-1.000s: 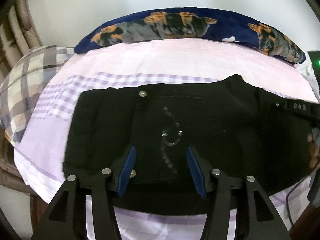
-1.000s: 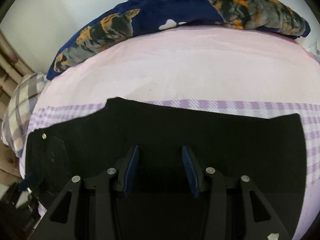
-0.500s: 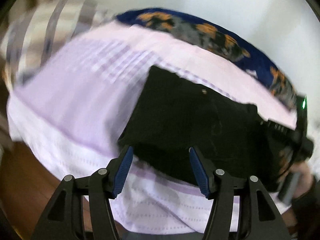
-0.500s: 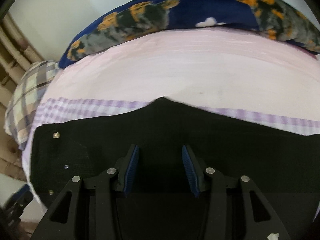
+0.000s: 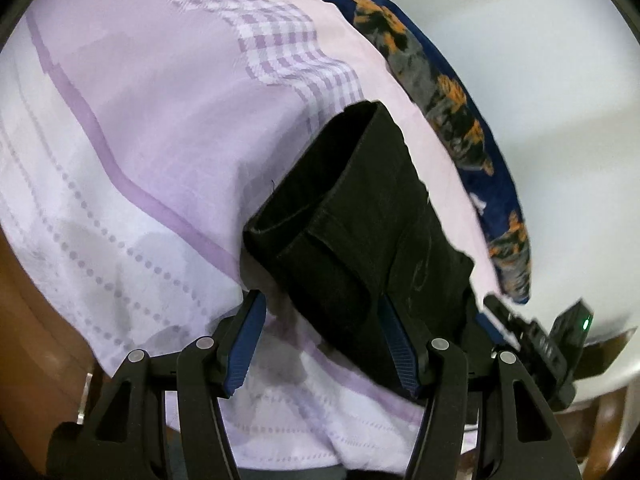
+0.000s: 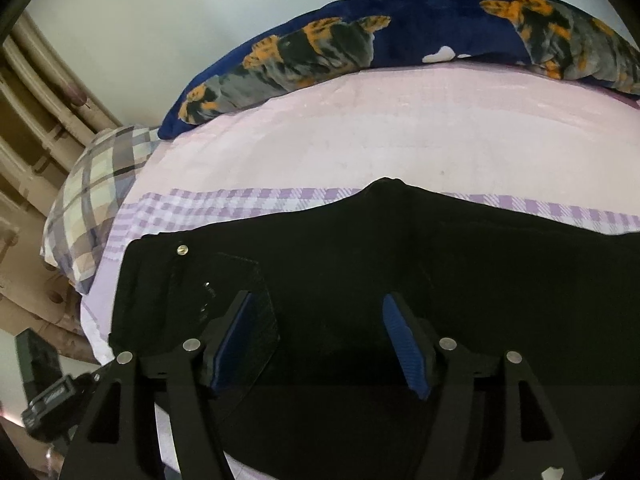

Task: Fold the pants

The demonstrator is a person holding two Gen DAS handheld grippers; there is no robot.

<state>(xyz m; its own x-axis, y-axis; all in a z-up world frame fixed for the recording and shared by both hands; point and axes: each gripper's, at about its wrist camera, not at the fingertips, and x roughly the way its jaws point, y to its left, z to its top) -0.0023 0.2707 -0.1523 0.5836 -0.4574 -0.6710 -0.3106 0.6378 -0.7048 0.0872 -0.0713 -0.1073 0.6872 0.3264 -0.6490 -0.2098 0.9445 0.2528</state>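
- Black pants [image 6: 400, 264] lie folded flat on the bed, on a lilac-and-white sheet [image 5: 132, 128] with a purple check band [image 6: 248, 200].
- Left wrist view: pants [image 5: 360, 216] seen end-on from the waistband side; the open end shows stacked layers, one edge curled up.
- Left gripper [image 5: 322, 340]: jaws spread wide, blue pads [image 5: 246, 344] on either side of the near pants end. Holding nothing. Whether a pad touches the fabric, can't tell.
- Right gripper [image 6: 320, 344]: jaws apart, low over the middle of the pants, nothing clamped. Back pocket [image 6: 228, 312] and a metal rivet [image 6: 183, 249] sit by its left finger.
- The right gripper's body [image 5: 532, 340], with a green LED, shows at the far end of the pants in the left view.
- Navy blanket with orange-grey print [image 6: 400, 40] runs along the far bed edge against the wall.
- Plaid pillow [image 6: 96, 196] at the head end, next to a beige headboard [image 6: 28, 128].
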